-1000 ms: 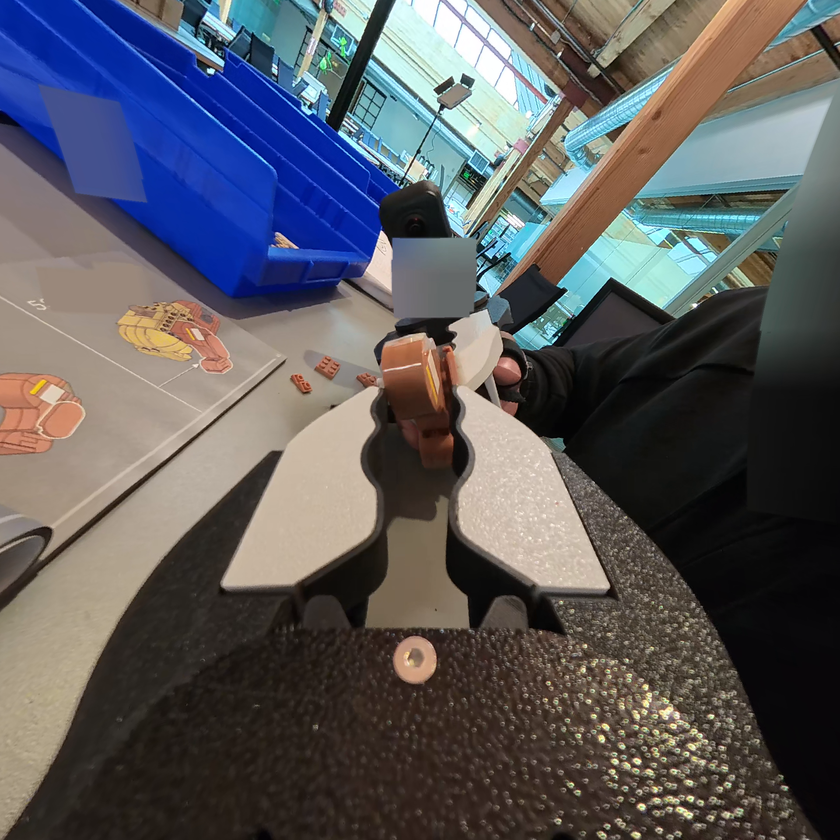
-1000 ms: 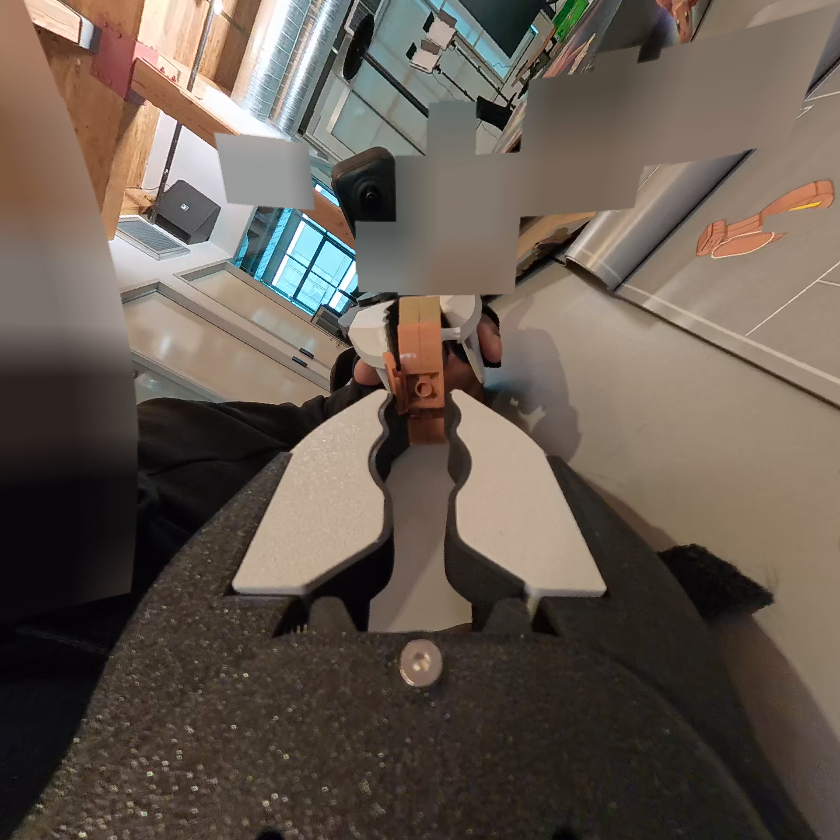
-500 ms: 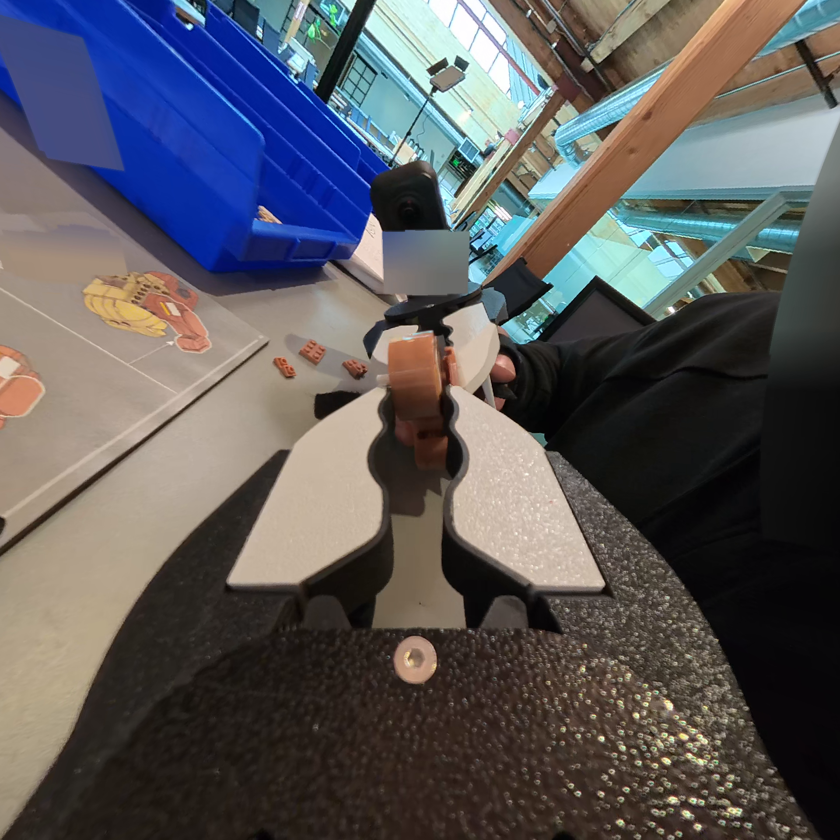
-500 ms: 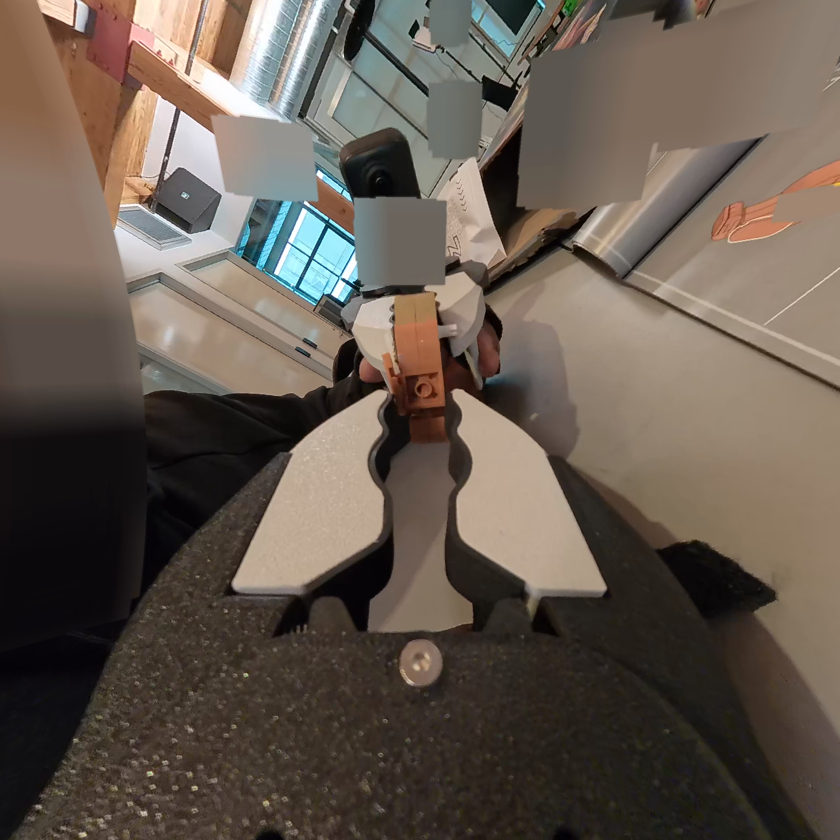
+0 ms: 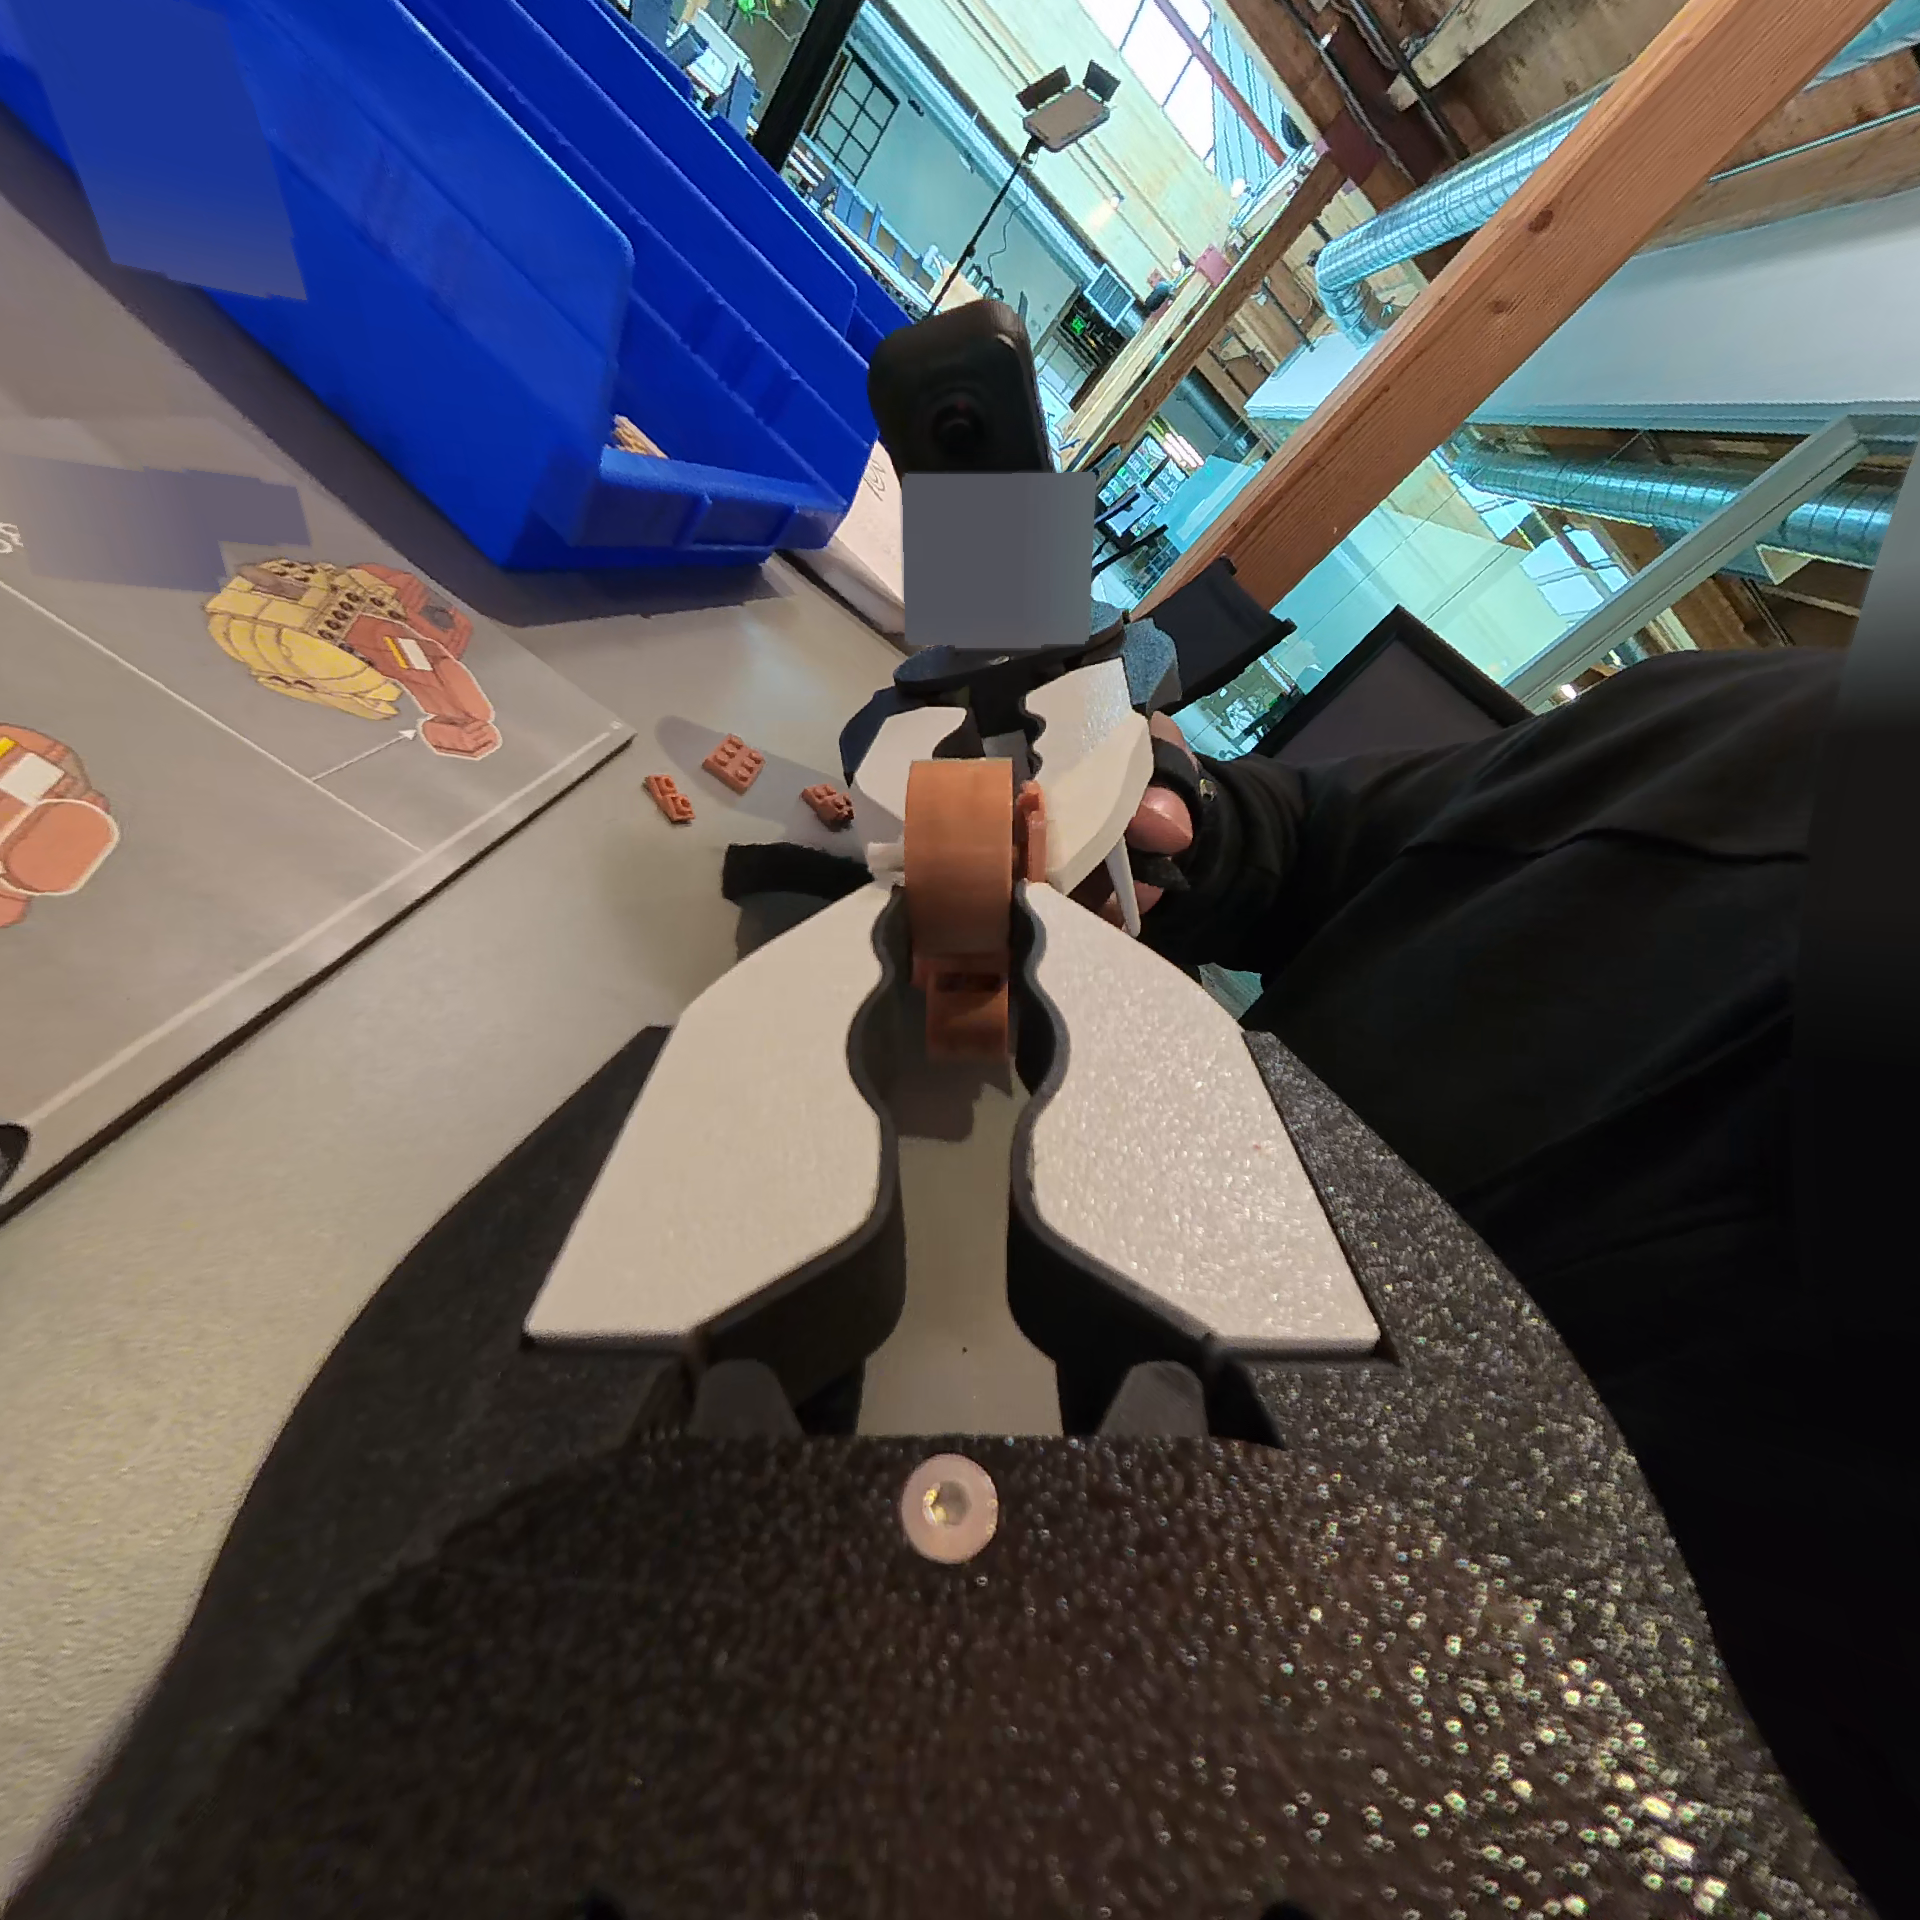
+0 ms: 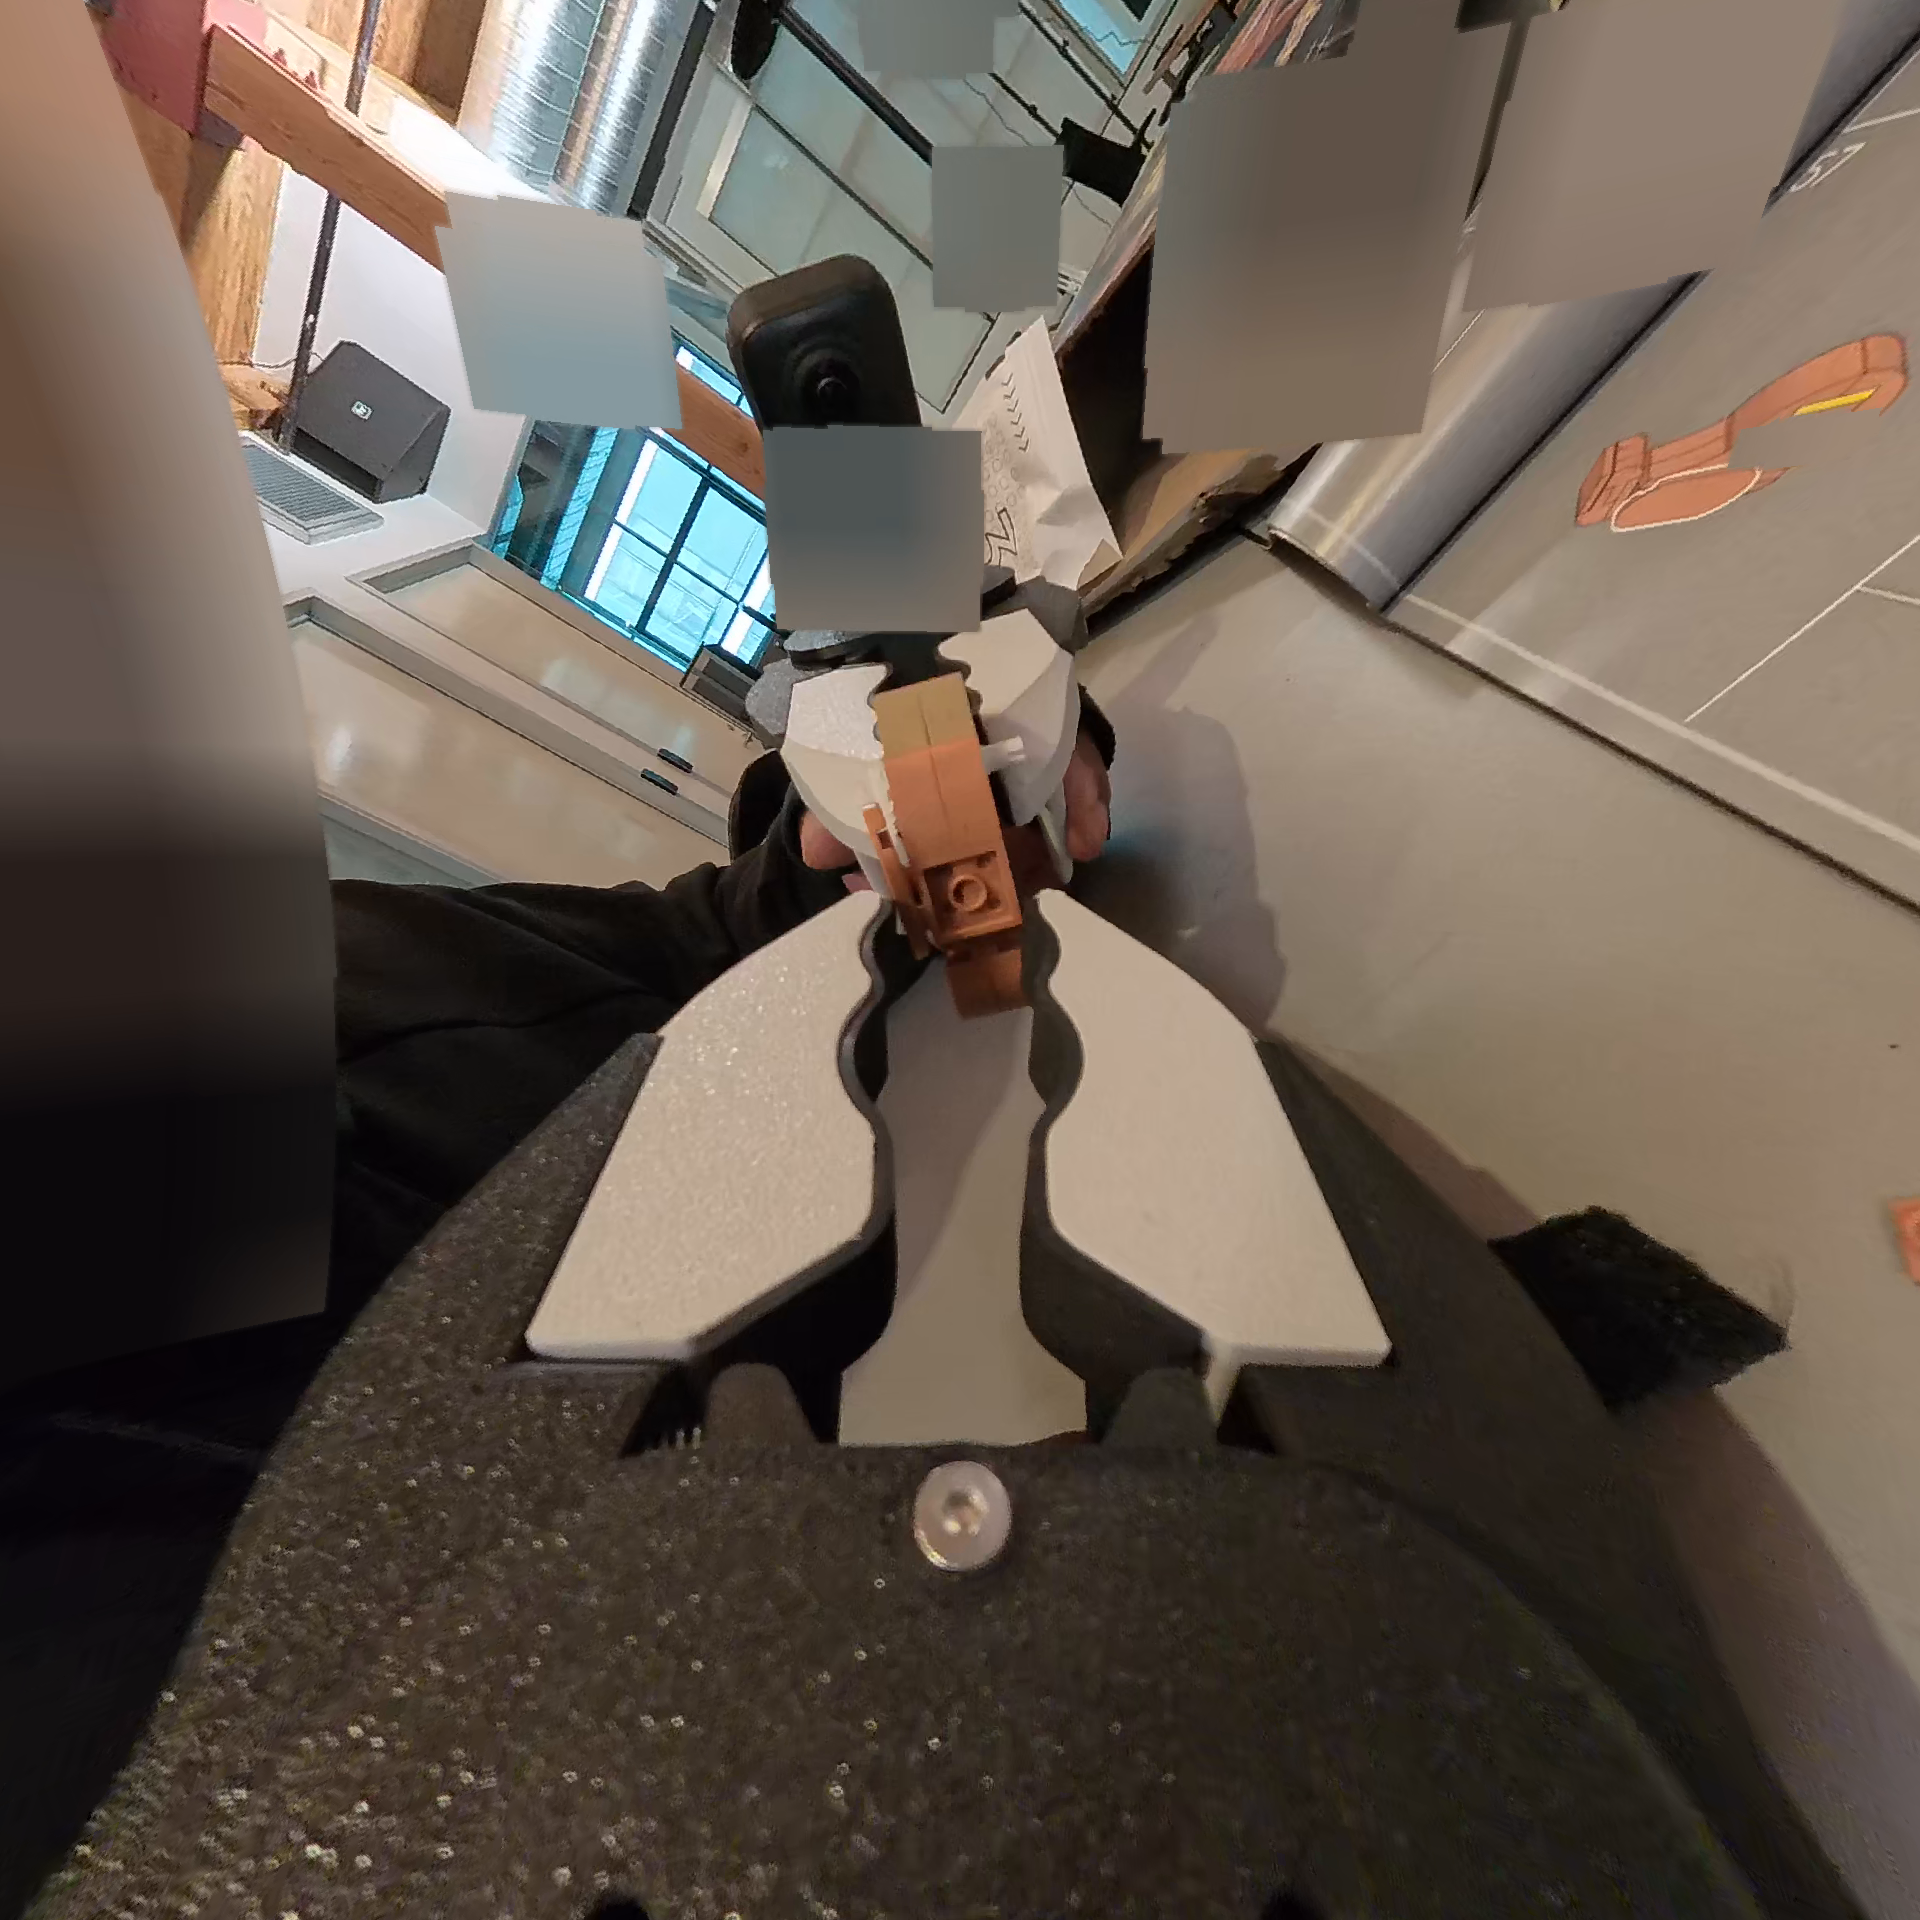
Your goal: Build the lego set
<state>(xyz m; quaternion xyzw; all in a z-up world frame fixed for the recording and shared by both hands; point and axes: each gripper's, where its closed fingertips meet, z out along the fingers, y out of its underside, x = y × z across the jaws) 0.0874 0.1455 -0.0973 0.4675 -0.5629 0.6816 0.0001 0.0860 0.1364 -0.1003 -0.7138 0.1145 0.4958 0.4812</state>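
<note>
A brown brick assembly (image 5: 956,852) with a curved face is held in the air between my two grippers, which face each other. My left gripper (image 5: 958,909) is shut on its near end, with both pads against the brown sides. The right gripper's white fingers (image 5: 1091,758) clasp the far end. In the right wrist view, my right gripper (image 6: 956,914) is shut on the studded end of the same assembly (image 6: 940,810). The left gripper's fingers (image 6: 831,738) hold its tan and brown upper part.
Blue bins (image 5: 520,312) stand at the back left on the grey table (image 5: 416,1039). A printed mat (image 5: 260,748) with model pictures lies at left. Three small brown bricks (image 5: 732,764) lie loose beside it. A person's black sleeve (image 5: 1507,935) fills the right. My left and right fingertips are right by each other.
My left jaws have narrowed onto the brown assembly. The assembly has turned so its curved face points at the left camera. The right gripper has kept its hold.
</note>
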